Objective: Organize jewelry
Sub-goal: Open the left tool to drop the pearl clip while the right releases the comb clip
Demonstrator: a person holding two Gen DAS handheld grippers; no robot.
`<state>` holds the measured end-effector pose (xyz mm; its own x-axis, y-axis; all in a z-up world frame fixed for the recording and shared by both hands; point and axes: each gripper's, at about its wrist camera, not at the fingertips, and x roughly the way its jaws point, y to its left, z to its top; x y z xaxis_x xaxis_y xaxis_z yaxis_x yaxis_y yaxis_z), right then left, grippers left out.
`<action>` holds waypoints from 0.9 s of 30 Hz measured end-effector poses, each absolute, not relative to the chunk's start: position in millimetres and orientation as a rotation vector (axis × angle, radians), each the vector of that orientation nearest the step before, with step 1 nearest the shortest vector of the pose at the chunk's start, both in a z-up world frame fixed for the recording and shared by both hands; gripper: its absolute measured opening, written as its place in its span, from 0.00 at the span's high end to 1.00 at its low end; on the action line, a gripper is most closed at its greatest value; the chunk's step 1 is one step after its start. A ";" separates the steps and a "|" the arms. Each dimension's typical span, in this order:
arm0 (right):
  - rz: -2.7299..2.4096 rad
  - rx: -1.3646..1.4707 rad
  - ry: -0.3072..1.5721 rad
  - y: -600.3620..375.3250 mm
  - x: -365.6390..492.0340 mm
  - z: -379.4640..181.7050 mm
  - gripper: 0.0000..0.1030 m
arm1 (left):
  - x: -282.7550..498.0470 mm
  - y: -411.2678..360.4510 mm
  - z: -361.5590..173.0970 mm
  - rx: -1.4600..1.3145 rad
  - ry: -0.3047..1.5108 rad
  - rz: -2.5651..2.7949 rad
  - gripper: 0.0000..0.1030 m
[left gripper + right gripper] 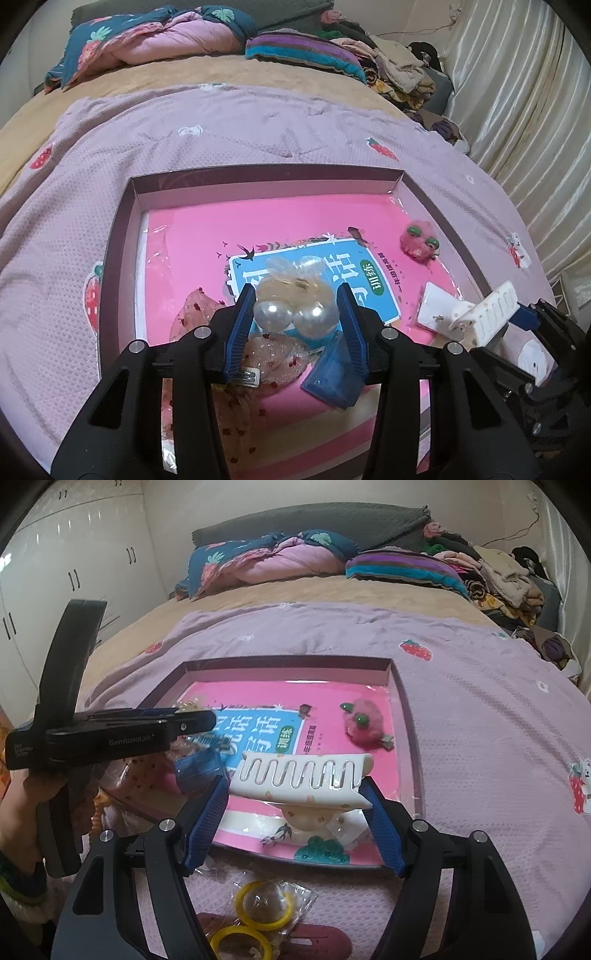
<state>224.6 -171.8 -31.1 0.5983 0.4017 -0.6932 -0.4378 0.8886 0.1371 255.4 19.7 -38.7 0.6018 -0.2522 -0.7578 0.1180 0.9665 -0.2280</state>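
Over tray (122,236): left gripper (297,302) pinching pearl piece (295,314)

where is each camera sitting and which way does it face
Left wrist: rides the left hand-held gripper, facing down over the tray toward the bedhead; jaws hold a pearl hair piece; right gripper at the right edge.
Right wrist: rides the right hand-held gripper, same heading; jaws hold a white claw clip; left gripper and a hand show.
Shared: tray, pink book, fuzzy pink clip.

Bed (480,709) with lilac strawberry blanket (221,140); on it shallow box (122,229), bagged yellow rings (264,904), folded quilts (266,561).
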 end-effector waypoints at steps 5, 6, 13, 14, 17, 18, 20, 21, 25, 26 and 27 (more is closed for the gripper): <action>0.495 -0.059 0.820 -169.2 225.7 -39.7 0.30 | 252.2 20.7 -35.8 -0.161 0.893 -0.217 0.64; 0.497 -0.059 0.824 -168.8 225.3 -40.8 0.30 | 252.4 20.9 -35.8 -0.162 0.893 -0.215 0.64; 0.513 -0.052 0.860 -168.3 221.9 -46.6 0.30 | 251.4 21.9 -33.6 -0.166 0.890 -0.215 0.64; 0.514 -0.052 0.863 -168.3 221.2 -47.1 0.30 | 251.3 21.9 -32.9 -0.167 0.888 -0.216 0.64; 0.513 -0.046 0.855 -169.9 218.2 -45.1 0.20 | 250.1 22.2 -30.2 -0.169 0.885 -0.218 0.64; 0.514 -0.040 0.852 -170.7 217.4 -44.1 0.19 | 249.8 22.0 -29.8 -0.170 0.884 -0.218 0.64; 0.512 -0.036 0.848 -172.3 216.0 -42.5 0.19 | 249.0 22.6 -28.3 -0.175 0.882 -0.218 0.64; 0.510 -0.033 0.845 -173.5 215.2 -41.6 0.19 | 248.6 22.8 -27.3 -0.177 0.880 -0.217 0.64; 0.501 -0.010 0.835 -180.3 212.2 -37.4 0.15 | 245.0 23.9 -21.0 -0.180 0.867 -0.217 0.63; 0.498 -0.006 0.832 -182.2 211.3 -35.8 0.15 | 244.0 24.3 -18.7 -0.181 0.862 -0.216 0.62; 0.496 -0.007 0.827 -183.4 210.1 -34.4 0.15 | 243.3 24.4 -16.3 -0.179 0.858 -0.215 0.61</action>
